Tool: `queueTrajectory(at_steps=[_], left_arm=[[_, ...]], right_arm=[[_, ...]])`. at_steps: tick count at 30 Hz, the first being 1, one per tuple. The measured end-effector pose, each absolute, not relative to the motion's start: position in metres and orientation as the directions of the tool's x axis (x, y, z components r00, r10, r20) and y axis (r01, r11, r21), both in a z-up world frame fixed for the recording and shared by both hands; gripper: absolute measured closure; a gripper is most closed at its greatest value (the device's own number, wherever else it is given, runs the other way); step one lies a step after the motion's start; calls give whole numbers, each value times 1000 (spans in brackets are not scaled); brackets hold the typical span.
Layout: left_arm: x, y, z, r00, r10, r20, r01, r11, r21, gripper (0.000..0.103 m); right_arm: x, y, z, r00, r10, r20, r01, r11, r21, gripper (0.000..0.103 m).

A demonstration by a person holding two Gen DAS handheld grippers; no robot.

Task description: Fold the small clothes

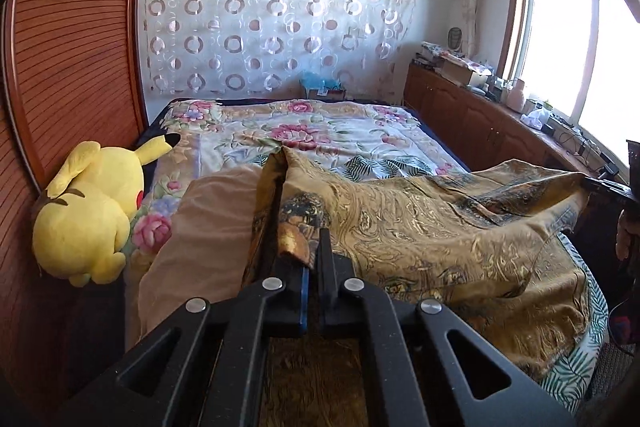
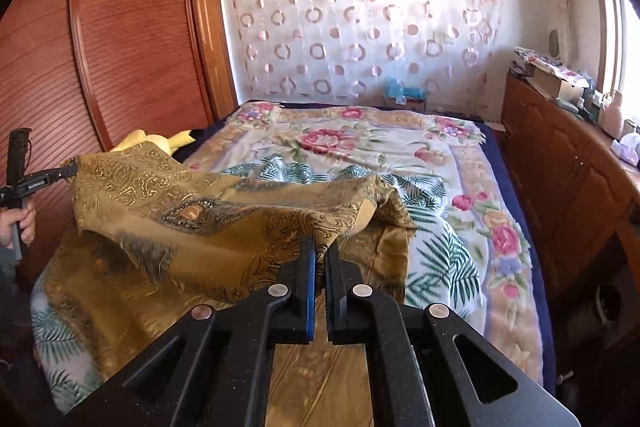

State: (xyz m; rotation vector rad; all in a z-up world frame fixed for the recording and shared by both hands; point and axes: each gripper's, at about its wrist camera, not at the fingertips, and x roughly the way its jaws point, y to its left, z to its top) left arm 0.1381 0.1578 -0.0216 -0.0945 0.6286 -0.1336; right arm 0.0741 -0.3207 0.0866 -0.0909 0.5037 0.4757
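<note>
A gold-brown paisley cloth (image 1: pixel 420 227) is held up between both grippers above the bed, and its lower part still lies on the bedspread. My left gripper (image 1: pixel 306 247) is shut on one corner of the cloth, low in the middle of the left wrist view. The right gripper (image 1: pixel 592 183) pinches the opposite corner at the far right of that view. In the right wrist view my right gripper (image 2: pixel 320 245) is shut on the cloth (image 2: pixel 208 211) edge. The left gripper (image 2: pixel 70 171) grips the far corner at the left, held by a hand (image 2: pixel 20 223).
A floral bedspread (image 1: pixel 320 131) covers the bed. A yellow plush toy (image 1: pixel 88 215) and a beige pillow (image 1: pixel 200 239) lie at its left side by the wooden wardrobe (image 1: pixel 72 47). A cluttered low wooden cabinet (image 1: pixel 480 123) runs under the window on the right.
</note>
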Motion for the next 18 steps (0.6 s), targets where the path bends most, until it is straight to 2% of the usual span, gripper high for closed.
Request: queueTrajectory(at_steps=[13,18], left_arm=[[44,152,-40,794,-170,-584,84,982,-171,100],[34,154,-66,756,-178,-630,71,979,-192,100]], right_arm=[[-26,-348,65,767,443,-465,-473,879,58,100],[-31,-349,36,742,416,-525,-458,887,55,100]])
